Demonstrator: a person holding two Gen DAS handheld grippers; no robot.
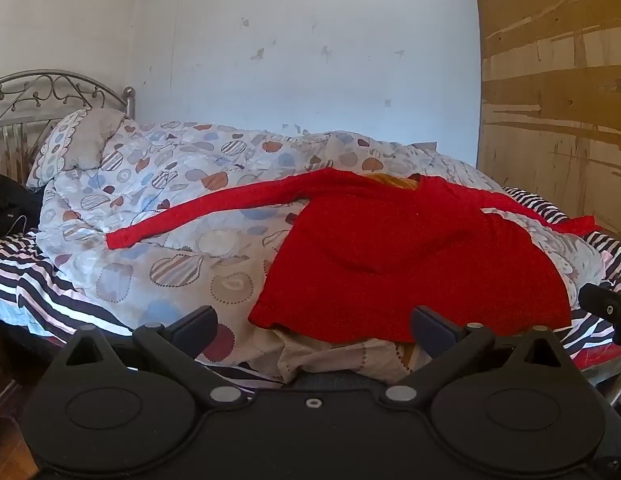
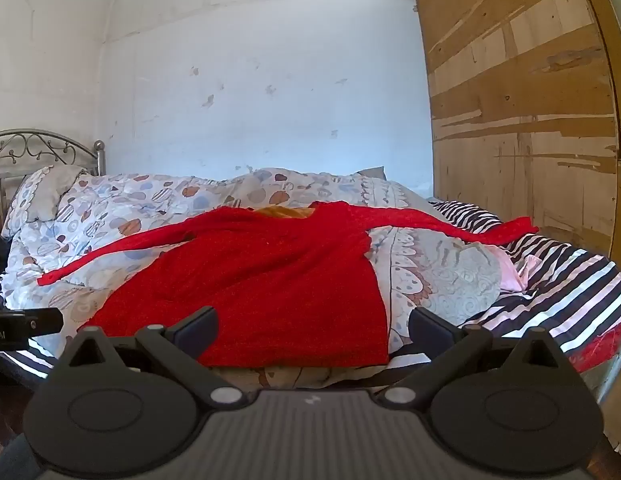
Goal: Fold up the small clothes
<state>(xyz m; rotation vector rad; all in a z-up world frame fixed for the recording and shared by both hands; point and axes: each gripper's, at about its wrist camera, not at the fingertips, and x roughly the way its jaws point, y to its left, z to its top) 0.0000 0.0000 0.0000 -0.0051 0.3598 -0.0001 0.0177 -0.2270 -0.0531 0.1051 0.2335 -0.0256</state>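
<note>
A red long-sleeved top lies spread flat on the patterned quilt, both sleeves stretched out to the sides, its hem toward me; it also shows in the right wrist view. My left gripper is open and empty, hovering just short of the hem's left part. My right gripper is open and empty, just short of the hem's right corner. An orange lining shows at the neck.
The patterned quilt covers a bed with a striped sheet. A metal headboard and pillow are at left. A wooden board stands at right, a white wall behind. A black item lies at far left.
</note>
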